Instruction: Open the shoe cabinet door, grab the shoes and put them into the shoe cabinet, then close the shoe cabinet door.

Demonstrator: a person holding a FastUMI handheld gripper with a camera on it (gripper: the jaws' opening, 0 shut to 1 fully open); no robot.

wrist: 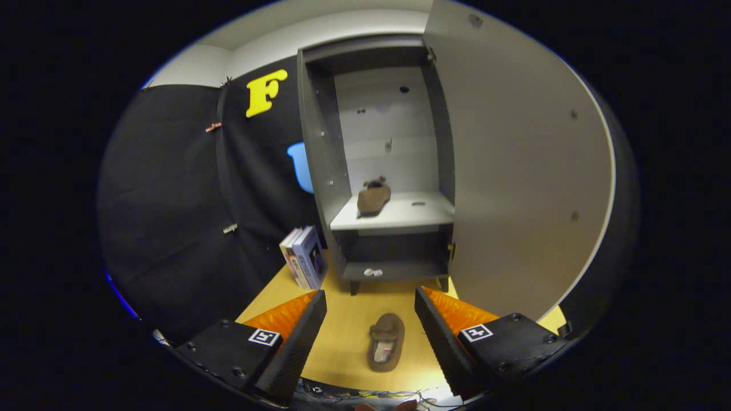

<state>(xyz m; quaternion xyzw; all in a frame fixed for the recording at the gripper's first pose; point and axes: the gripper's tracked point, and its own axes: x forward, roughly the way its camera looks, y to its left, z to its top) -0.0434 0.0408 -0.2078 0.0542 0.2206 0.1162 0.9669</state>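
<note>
1. Pale wooden flooring (342, 337) fills the lower centre of the frame, and black booth cloth (171, 217) hangs across the left.
2. One brown shoe (386, 341) lies on that floor at the lower centre, between the two fingers and touching neither, its opening facing up.
3. The gripper (370, 311) is released: its fingers (297, 337) stand wide apart at the bottom of the frame, holding nothing.
4. A second brown shoe (373, 197) sits on the left part of the cabinet's pale shelf (411, 214), at the centre of the frame, beyond the fingers.
5. The grey shoe cabinet (320, 165) stands upright at the upper centre, its interior exposed.
6. Its door (514, 171) is swung open and covers much of the right side of the frame.
7. A few books (304, 257) stand on the floor just left of the cabinet's base, leaning slightly.
8. A small pale object (372, 272) rests on the cabinet's bottom ledge; what it is cannot be told.
</note>
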